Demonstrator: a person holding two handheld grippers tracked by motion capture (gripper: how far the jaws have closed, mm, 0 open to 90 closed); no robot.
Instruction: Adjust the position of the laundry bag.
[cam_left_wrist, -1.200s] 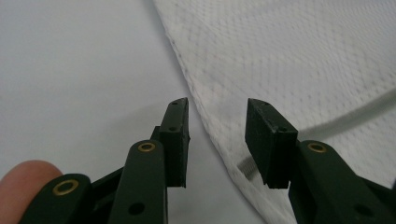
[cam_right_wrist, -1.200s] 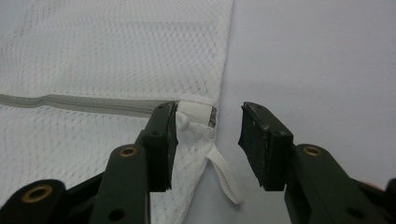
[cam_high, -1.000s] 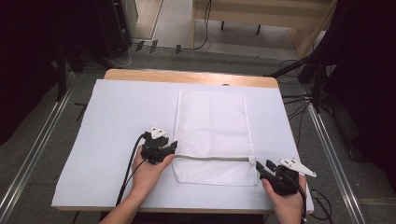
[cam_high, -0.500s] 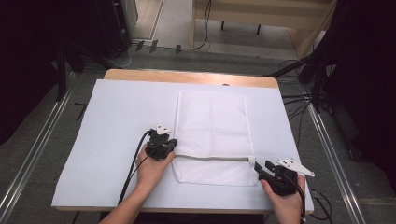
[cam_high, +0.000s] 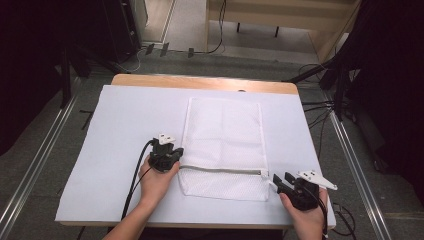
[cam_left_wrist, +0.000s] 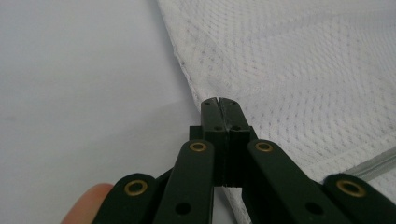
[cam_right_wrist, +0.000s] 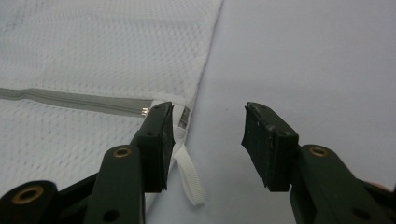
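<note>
My left tongs (cam_high: 172, 155) sit at the left edge of the white mesh bag (cam_high: 223, 135), just where the grey zipper (cam_high: 220, 169) begins; in the left gripper view the left tongs (cam_left_wrist: 219, 103) are clenched tight, jaws pressed flat together right over the bag's hemmed edge (cam_left_wrist: 184, 70), though I cannot tell whether any fabric is pinched between them. They have just finished closing. The bag lies flat on the pale sheet covering the counter (cam_high: 125, 120), reaching away from both tongs toward the far side, with a shorter stretch of mesh on the near side of the zipper line. My right tongs (cam_high: 280, 181) wait at the opposite end of that zipper, just beside the bag's right edge, jaws released and standing apart. In the right gripper view the right tongs (cam_right_wrist: 208, 128) show one jaw up against the zipper's end, with the white pull tab (cam_right_wrist: 189, 175) trailing down beside that jaw's inner face; the other jaw stands clear over bare sheet. Nothing is gripped there. The zipper (cam_right_wrist: 74, 99) runs away from that jaw across the mesh and looks fully shut. My left hand (cam_high: 157, 182) rests low on the sheet behind its tongs.
</note>
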